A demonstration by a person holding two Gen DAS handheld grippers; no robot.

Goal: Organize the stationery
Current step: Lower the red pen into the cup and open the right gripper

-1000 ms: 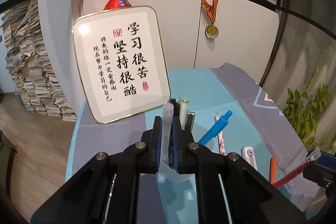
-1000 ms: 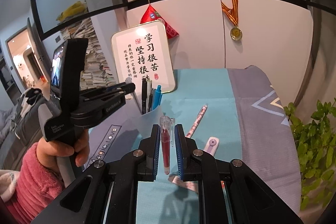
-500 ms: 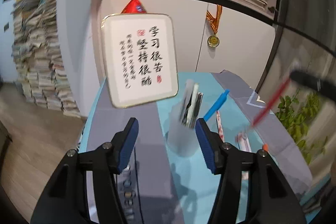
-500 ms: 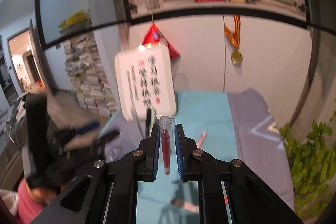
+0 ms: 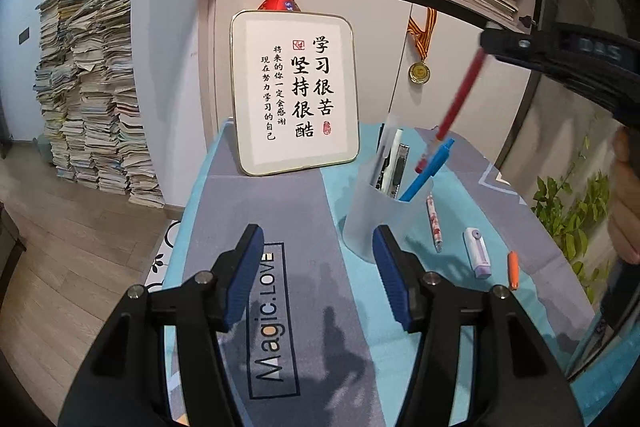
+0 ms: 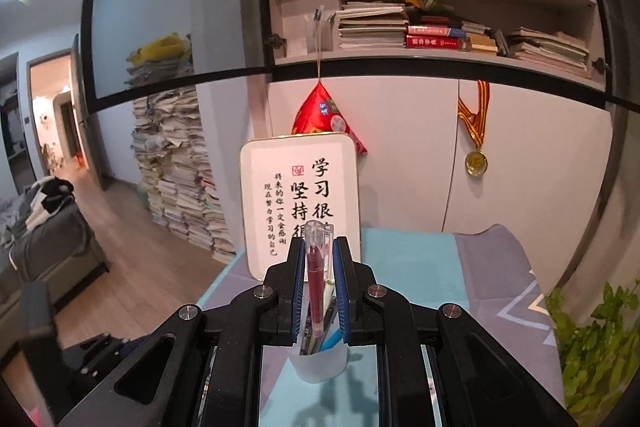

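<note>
A frosted white pen cup [image 5: 372,219] stands on the table and holds a blue pen [image 5: 426,171] and several other pens. My left gripper [image 5: 318,275] is open and empty, just in front of the cup. My right gripper [image 6: 317,283] is shut on a red pen [image 6: 316,279], held upright with its tip over the cup [image 6: 320,363]. In the left wrist view the red pen [image 5: 460,99] hangs slanted above the cup's mouth.
A framed calligraphy board [image 5: 296,91] leans at the table's back. A patterned pen [image 5: 434,223], a white and purple eraser [image 5: 477,253] and an orange pen [image 5: 513,269] lie to the right of the cup. A plant [image 5: 572,215] stands beyond the right edge.
My left gripper let go of the cup, opened and drew back. My right gripper carried the red pen up and over the cup.
</note>
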